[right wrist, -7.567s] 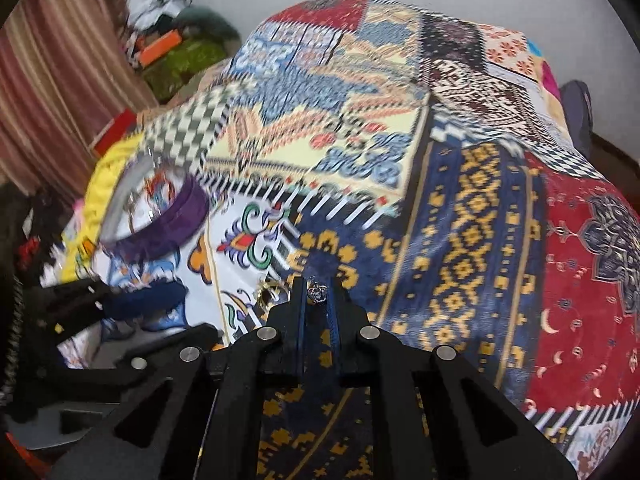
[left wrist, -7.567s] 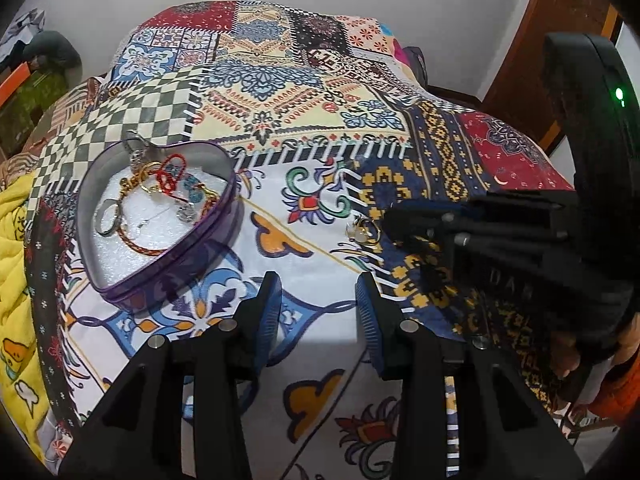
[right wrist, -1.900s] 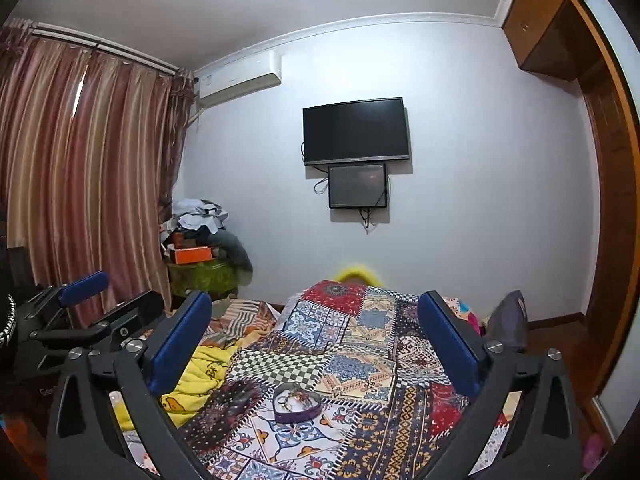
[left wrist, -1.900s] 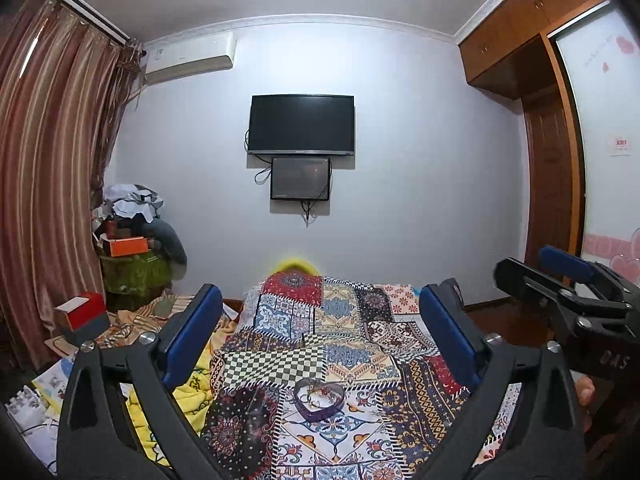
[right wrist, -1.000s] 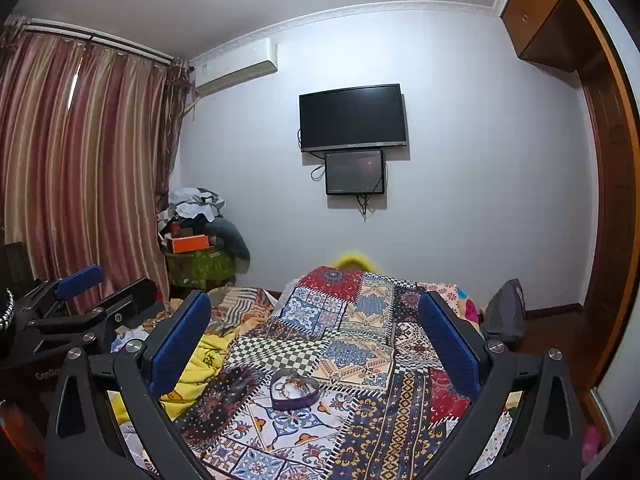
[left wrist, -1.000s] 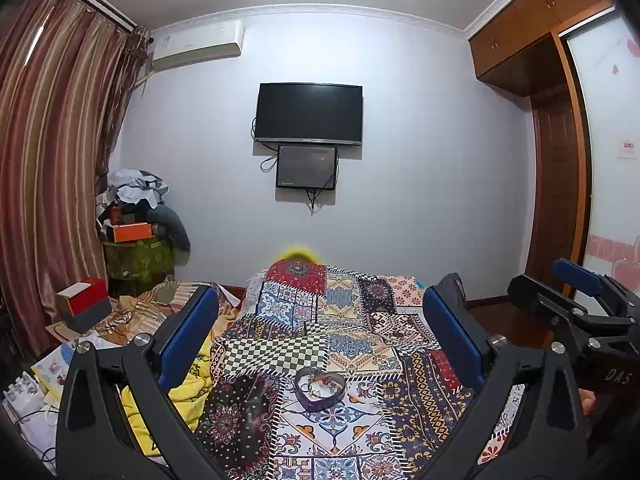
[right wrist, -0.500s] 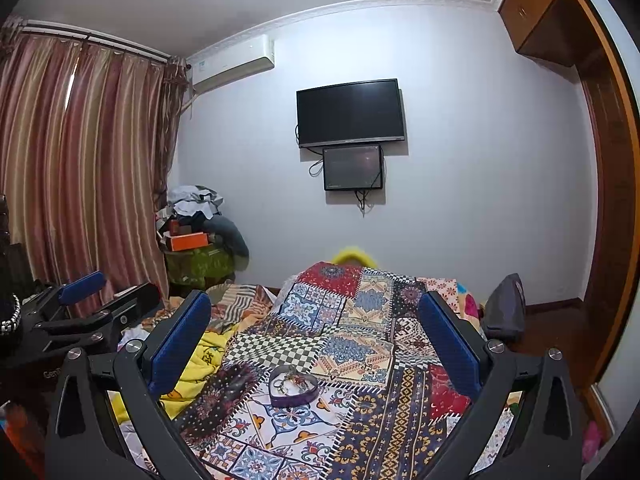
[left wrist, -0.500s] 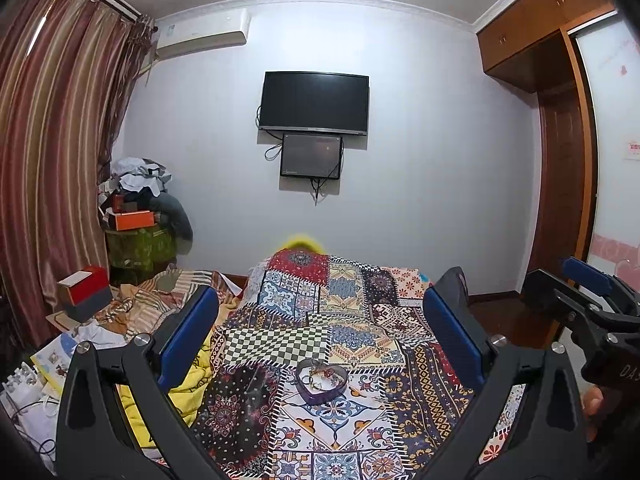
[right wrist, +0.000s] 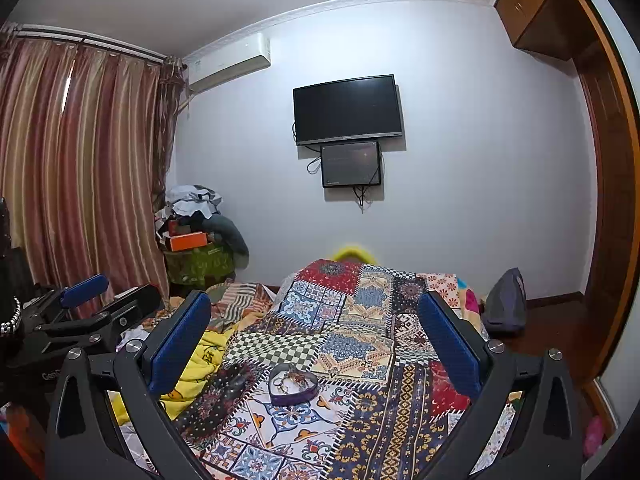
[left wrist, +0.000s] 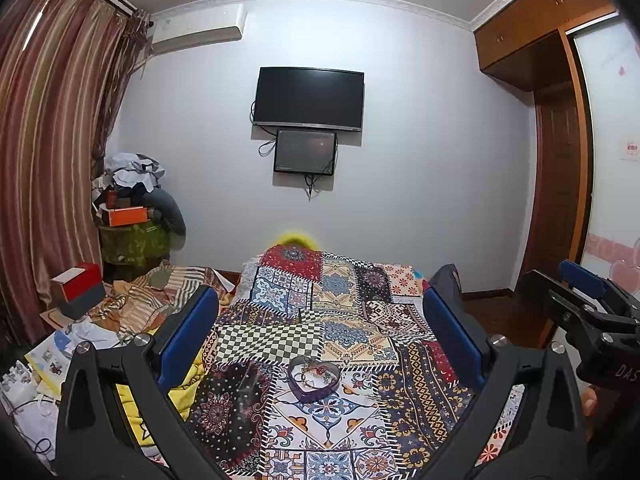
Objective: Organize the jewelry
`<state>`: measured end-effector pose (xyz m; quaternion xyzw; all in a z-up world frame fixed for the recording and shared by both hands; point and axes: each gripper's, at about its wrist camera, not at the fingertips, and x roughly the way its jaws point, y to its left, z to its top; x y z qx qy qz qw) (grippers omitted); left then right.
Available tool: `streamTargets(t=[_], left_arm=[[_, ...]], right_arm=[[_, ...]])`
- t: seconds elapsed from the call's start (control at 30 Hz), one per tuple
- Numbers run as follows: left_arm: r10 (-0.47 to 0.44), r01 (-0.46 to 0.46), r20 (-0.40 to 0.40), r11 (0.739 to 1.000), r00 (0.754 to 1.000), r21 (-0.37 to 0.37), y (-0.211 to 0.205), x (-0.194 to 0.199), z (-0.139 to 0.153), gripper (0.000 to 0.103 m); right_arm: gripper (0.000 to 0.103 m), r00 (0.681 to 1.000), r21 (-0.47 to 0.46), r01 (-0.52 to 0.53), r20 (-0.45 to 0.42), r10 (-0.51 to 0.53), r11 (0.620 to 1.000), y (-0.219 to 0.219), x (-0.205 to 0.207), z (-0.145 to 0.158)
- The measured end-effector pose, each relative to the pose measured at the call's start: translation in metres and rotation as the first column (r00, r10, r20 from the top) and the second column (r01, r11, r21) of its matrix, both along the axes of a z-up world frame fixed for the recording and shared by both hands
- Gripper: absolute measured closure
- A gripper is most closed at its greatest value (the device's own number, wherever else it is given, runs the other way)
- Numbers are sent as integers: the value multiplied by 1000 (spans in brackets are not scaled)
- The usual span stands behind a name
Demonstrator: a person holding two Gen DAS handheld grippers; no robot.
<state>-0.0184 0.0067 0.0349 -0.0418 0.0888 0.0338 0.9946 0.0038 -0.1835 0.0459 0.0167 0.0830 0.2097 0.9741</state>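
A purple heart-shaped tin (left wrist: 313,378) with several pieces of jewelry in it sits on the patchwork bedspread (left wrist: 340,344), far ahead of both grippers. It also shows in the right wrist view (right wrist: 292,389). My left gripper (left wrist: 320,340) is wide open and empty, held well back above the bed's near end. My right gripper (right wrist: 314,344) is wide open and empty too, level with the left one. The right gripper shows at the right edge of the left wrist view (left wrist: 592,308); the left gripper shows at the left edge of the right wrist view (right wrist: 92,308).
A wall television (left wrist: 308,98) hangs above the bed's far end. A cluttered pile with an orange box (left wrist: 126,216) stands in the left corner by the curtains (left wrist: 48,160). A yellow blanket (right wrist: 200,364) lies left of the bedspread. A wooden wardrobe (left wrist: 560,120) is on the right.
Earlier the right gripper was shut on a small ring low over the bedspread, near the tin. Both grippers now are open, empty and far back. Over the last second the views barely shifted.
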Motion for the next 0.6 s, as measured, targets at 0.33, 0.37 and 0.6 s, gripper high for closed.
streamTargets(t=[0.33, 0.37, 0.6], left_arm=[[-7, 7, -6, 1000, 1000, 11, 0, 3, 0, 1], [-7, 7, -6, 1000, 1000, 11, 0, 3, -1, 1], [-13, 13, -10, 1000, 1000, 5, 0, 4, -1, 1]], right_arm=[[0, 1000, 4, 4, -2, -4, 1000, -1, 1, 0], [0, 1000, 3, 4, -3, -4, 1000, -2, 2, 0], [0, 1000, 1, 4, -5, -4, 1000, -1, 3, 0]])
